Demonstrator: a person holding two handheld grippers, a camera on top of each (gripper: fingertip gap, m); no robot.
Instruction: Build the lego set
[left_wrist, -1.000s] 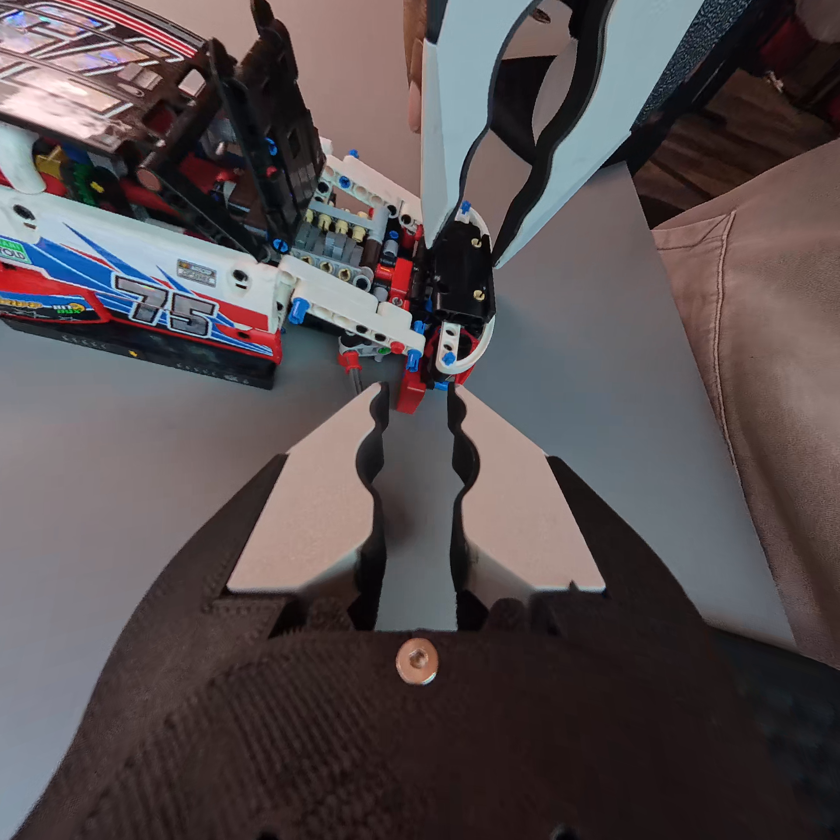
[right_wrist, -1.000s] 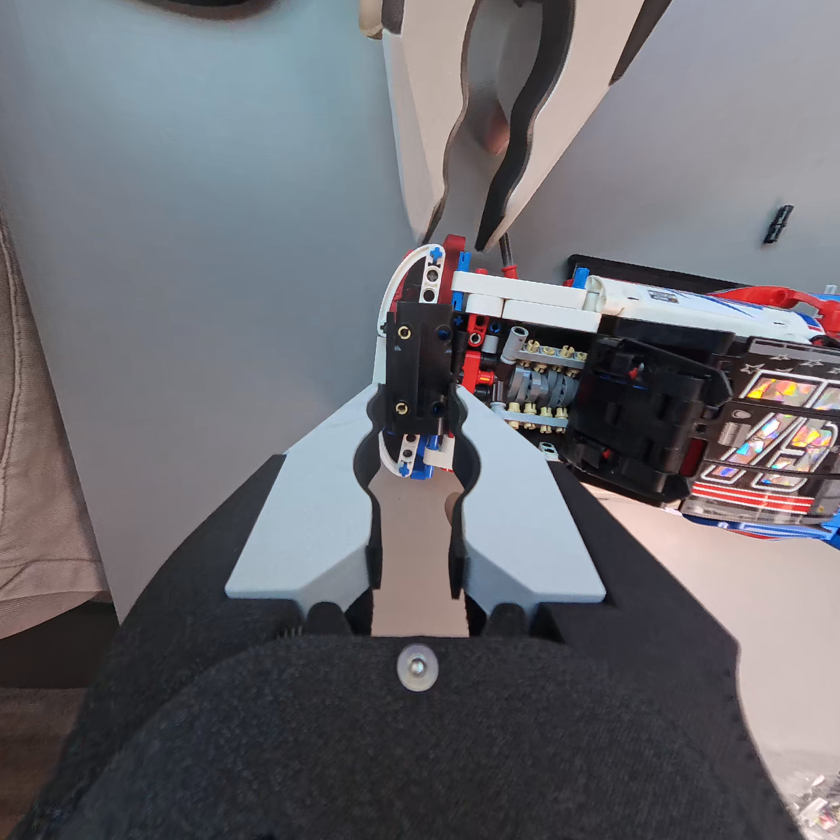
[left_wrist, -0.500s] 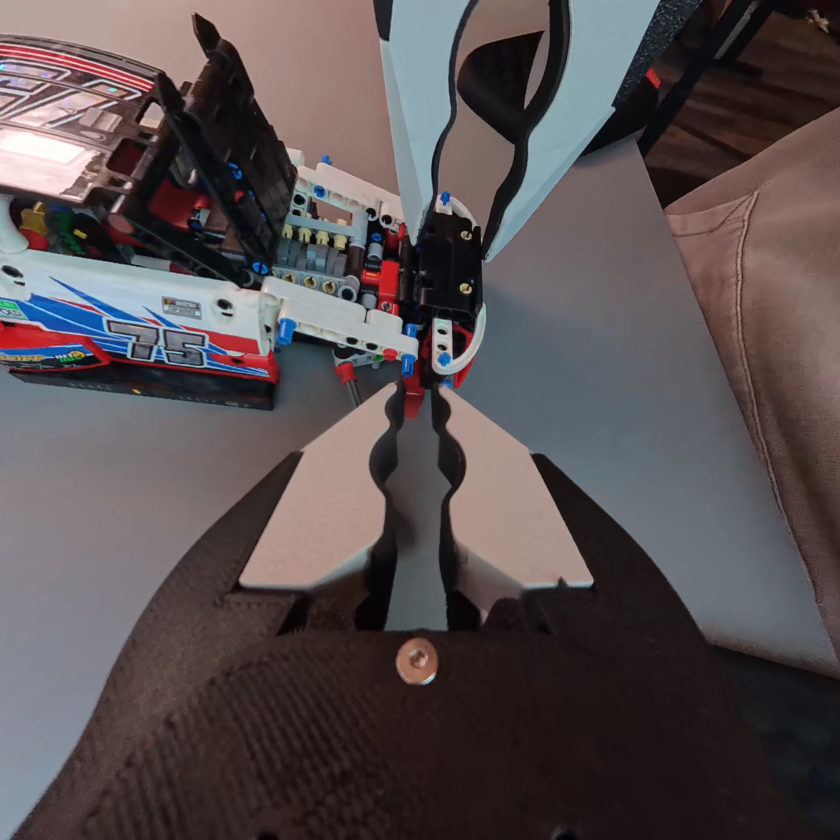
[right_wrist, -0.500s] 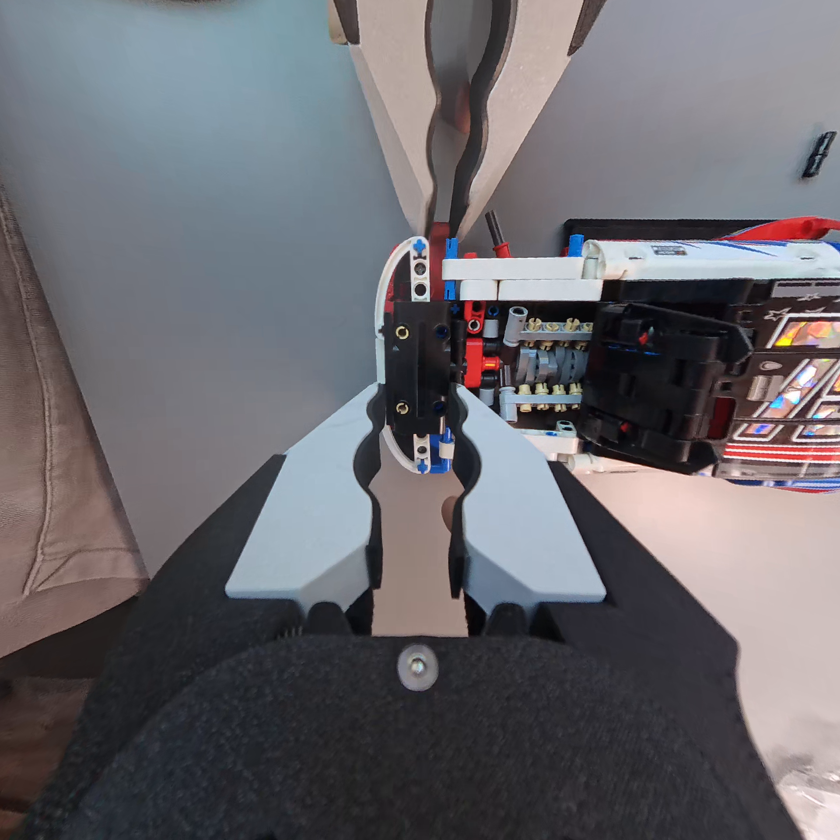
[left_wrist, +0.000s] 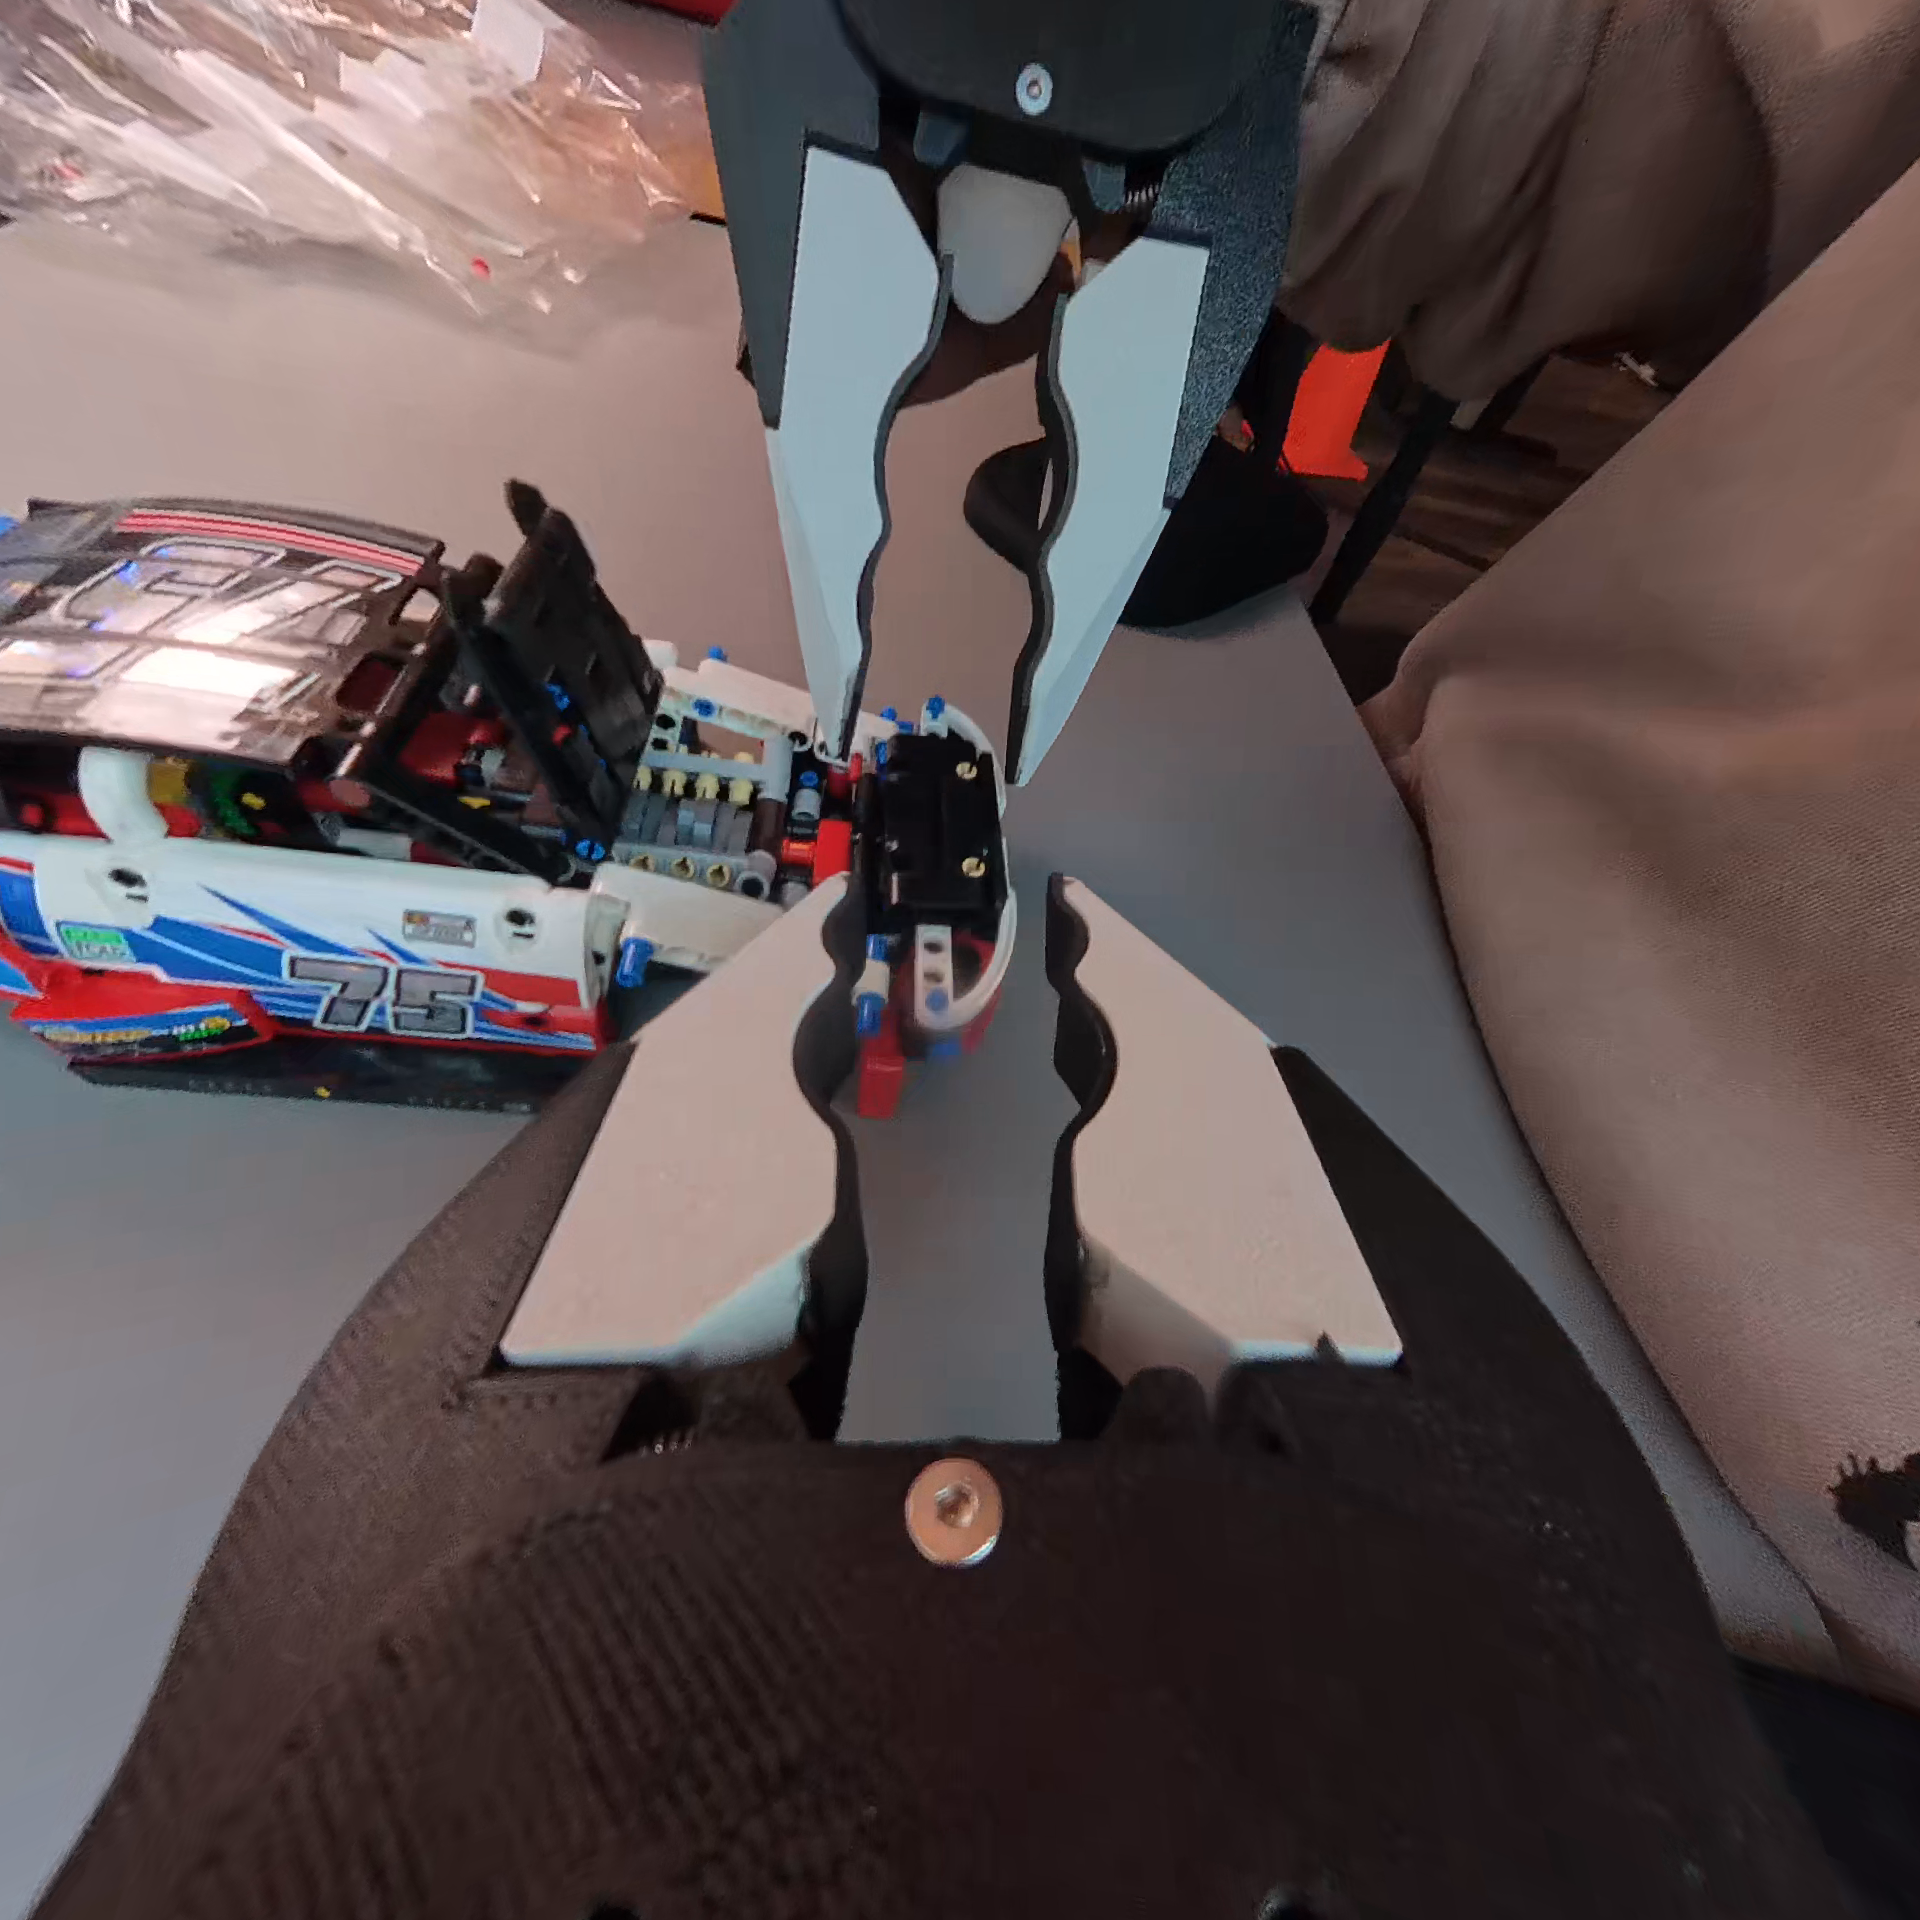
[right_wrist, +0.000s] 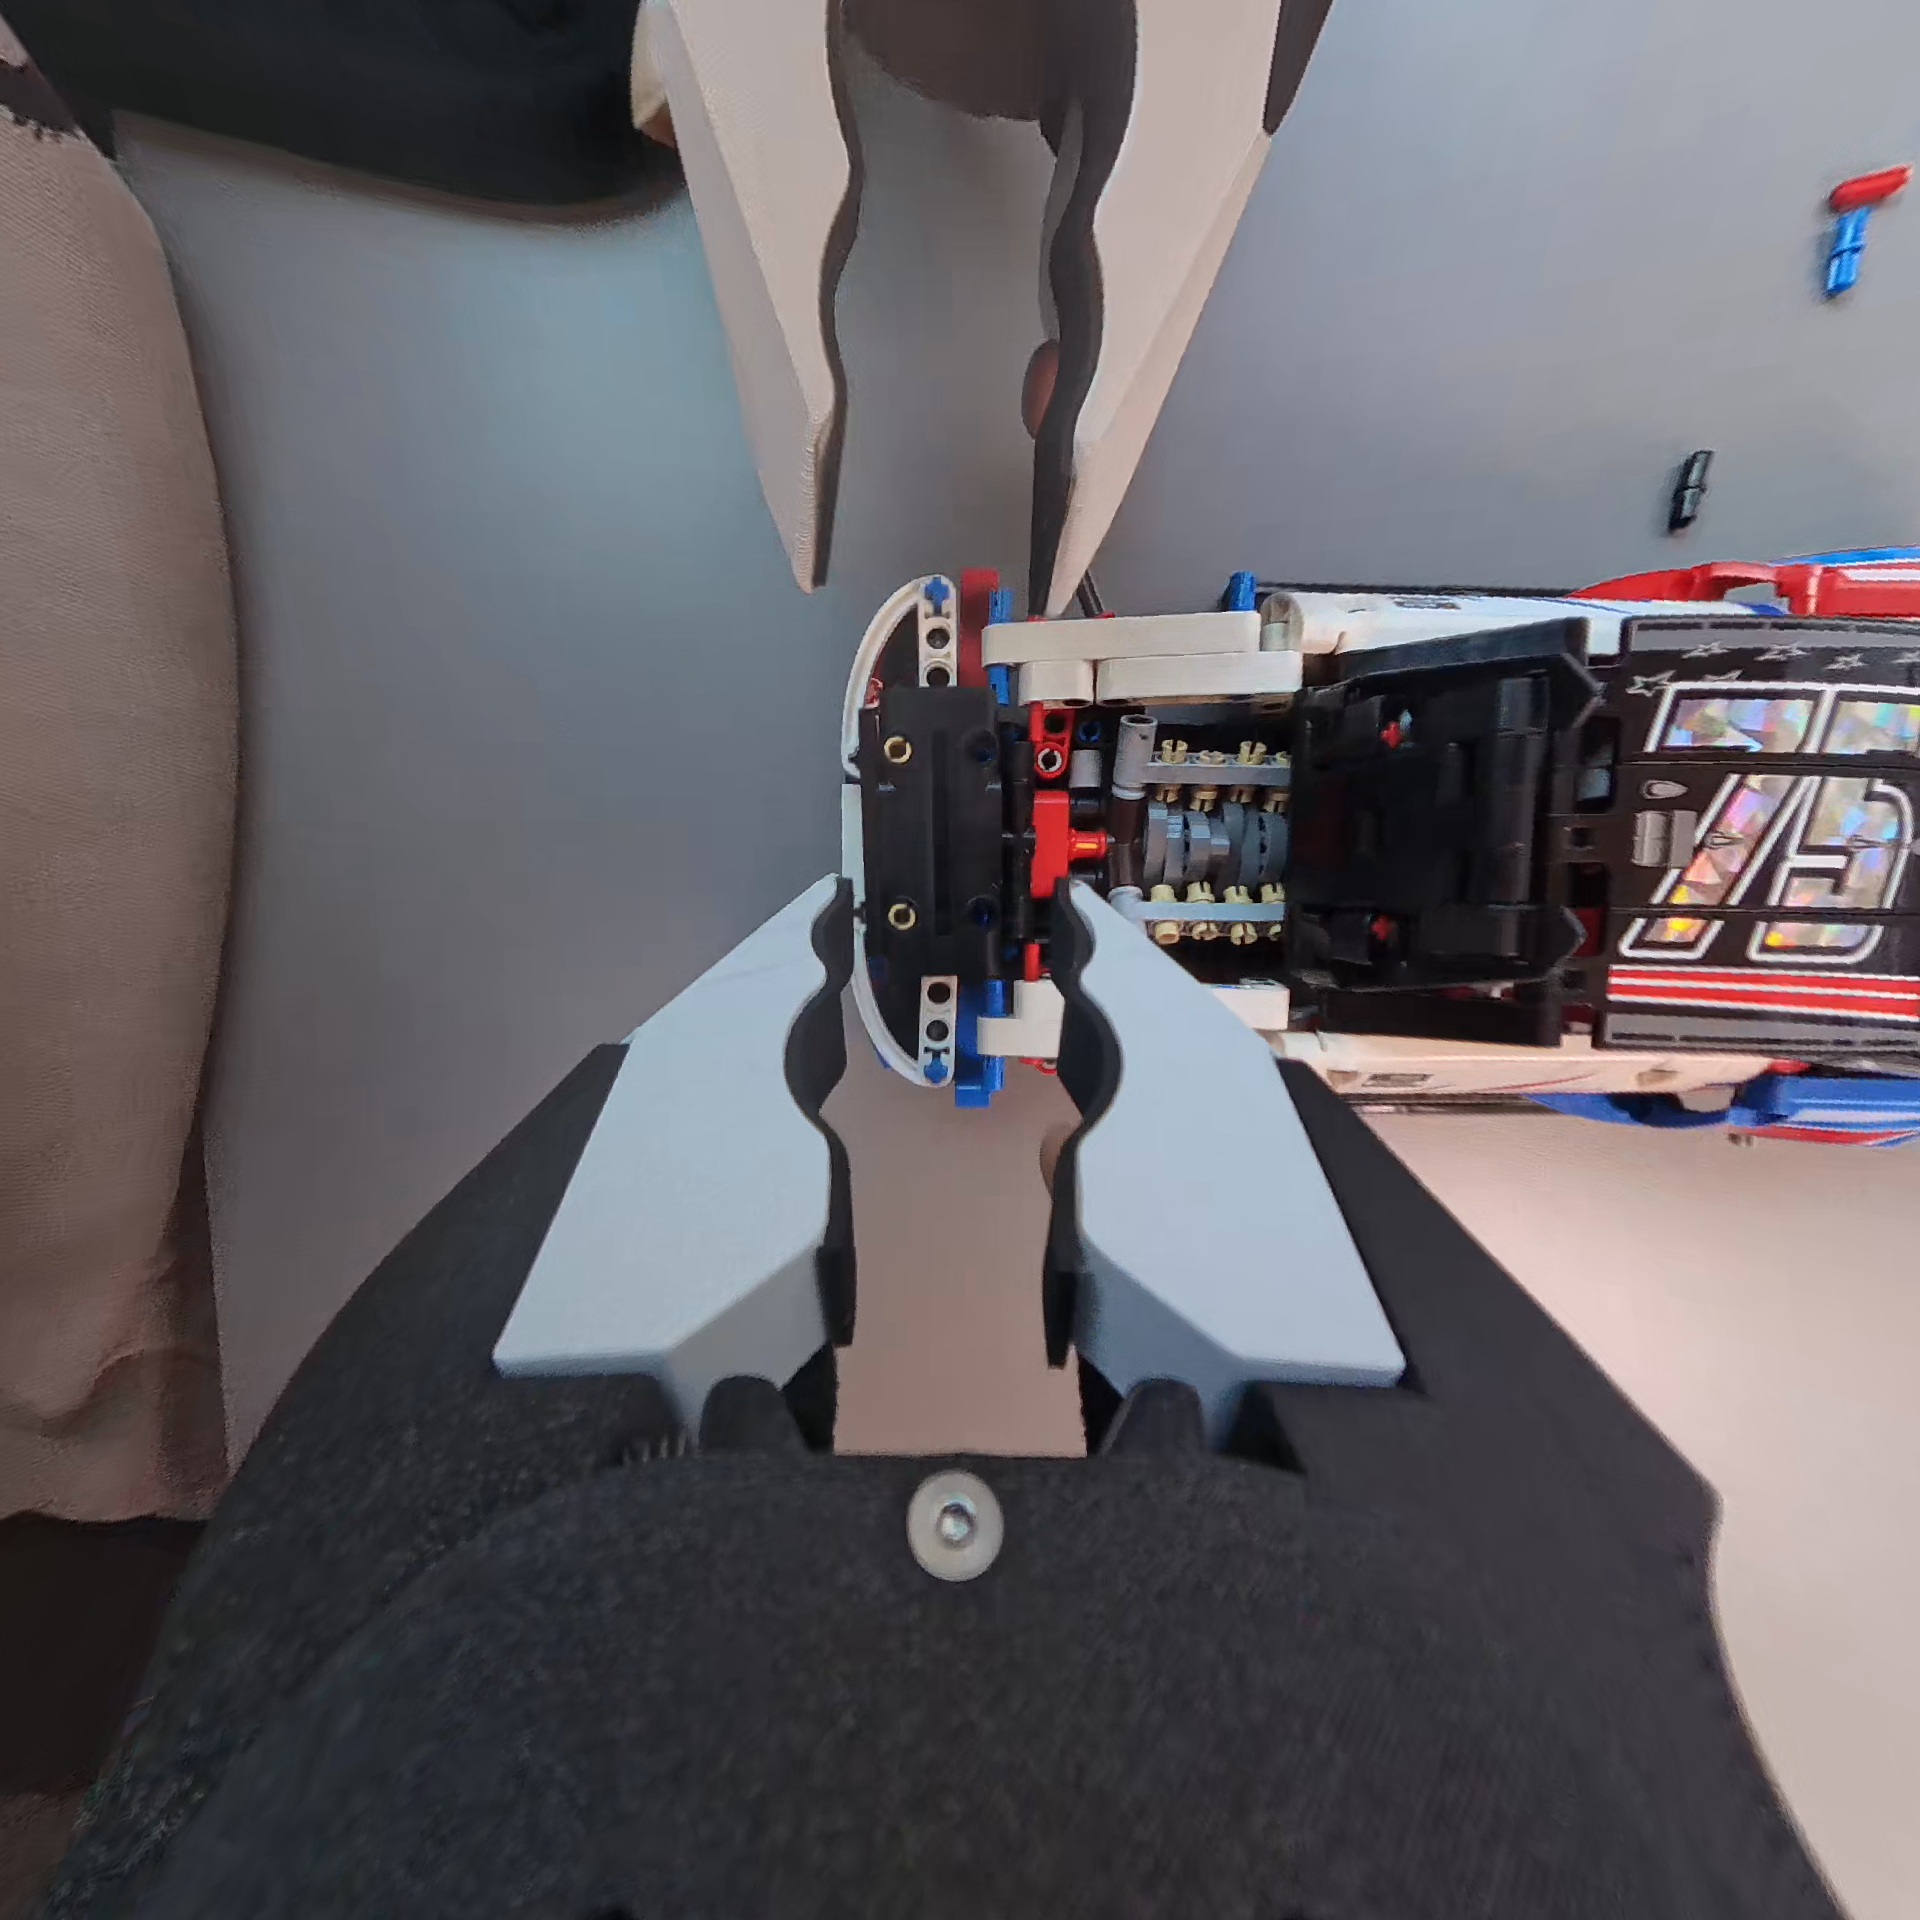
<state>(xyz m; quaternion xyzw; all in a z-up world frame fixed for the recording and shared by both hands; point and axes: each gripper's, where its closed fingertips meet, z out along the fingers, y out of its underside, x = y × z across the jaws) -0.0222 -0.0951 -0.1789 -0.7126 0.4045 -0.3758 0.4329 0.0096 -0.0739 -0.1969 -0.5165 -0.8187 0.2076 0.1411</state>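
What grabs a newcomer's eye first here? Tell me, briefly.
The lego race car in white, red and blue, on the grey table, its hood propped up over the engine. Then the two grippers meeting at its nose: the left gripper and right gripper both straddle the black front block, jaws apart. Crumpled clear bags lie behind.

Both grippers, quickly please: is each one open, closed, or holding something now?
Left gripper: open, astride the car front, not clamping.
Right gripper: around the car front; grip cannot be told.
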